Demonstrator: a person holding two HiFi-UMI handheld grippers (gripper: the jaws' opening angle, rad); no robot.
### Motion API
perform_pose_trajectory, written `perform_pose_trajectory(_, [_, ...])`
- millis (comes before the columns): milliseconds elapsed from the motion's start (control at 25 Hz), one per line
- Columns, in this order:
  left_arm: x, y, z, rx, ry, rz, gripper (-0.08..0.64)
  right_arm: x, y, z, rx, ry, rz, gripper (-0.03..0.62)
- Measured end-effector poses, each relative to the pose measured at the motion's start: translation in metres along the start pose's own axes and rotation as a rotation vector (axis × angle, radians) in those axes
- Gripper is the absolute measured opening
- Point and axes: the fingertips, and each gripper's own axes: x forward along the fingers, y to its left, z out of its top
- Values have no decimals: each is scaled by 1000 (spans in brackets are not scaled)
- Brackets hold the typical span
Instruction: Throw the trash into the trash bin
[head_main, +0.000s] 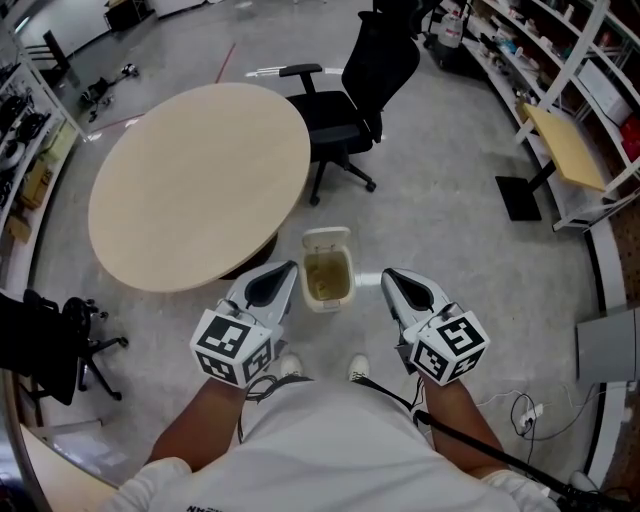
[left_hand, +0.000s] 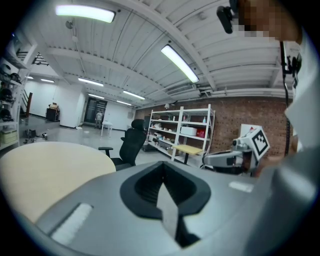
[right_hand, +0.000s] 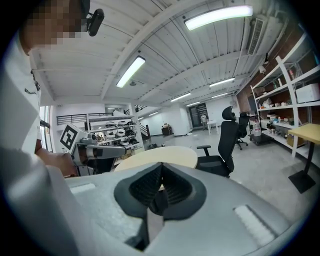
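The biggest risk I see is that there is nothing to throw. The table (head_main: 200, 180) shows me only a bare top, I find no trash on it or on the floor around, and both grippers are empty, so a wrong thing could be picked up, or the task could stall while I search. The chair (head_main: 350, 100) stands close behind the table, and a step to that side could knock it. The bin (head_main: 328, 304) stands on the floor just before the person's feet, between the two grippers in the head view. Its lid is open to the back. It is light and small, I think, so a careless foot or a hard drop could tip it. Inside I see a dull yellow-brown colour; if this is a liner or old trash I cannot tell. The left gripper (head_main: 290, 268) has its jaws pressed together with nothing between them, and the right gripper (head_main: 388, 273) also.
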Motion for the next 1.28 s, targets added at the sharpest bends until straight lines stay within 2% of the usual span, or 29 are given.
perform_pose_trajectory(840, [-2,-4,0,5,-3,-9,8,-7,0,1,3,-14,-17,2])
perform_pose_trajectory(1280, [3,-12,-3,11,8,-40,8,-12,-3,-3,-9,-3,-30,2])
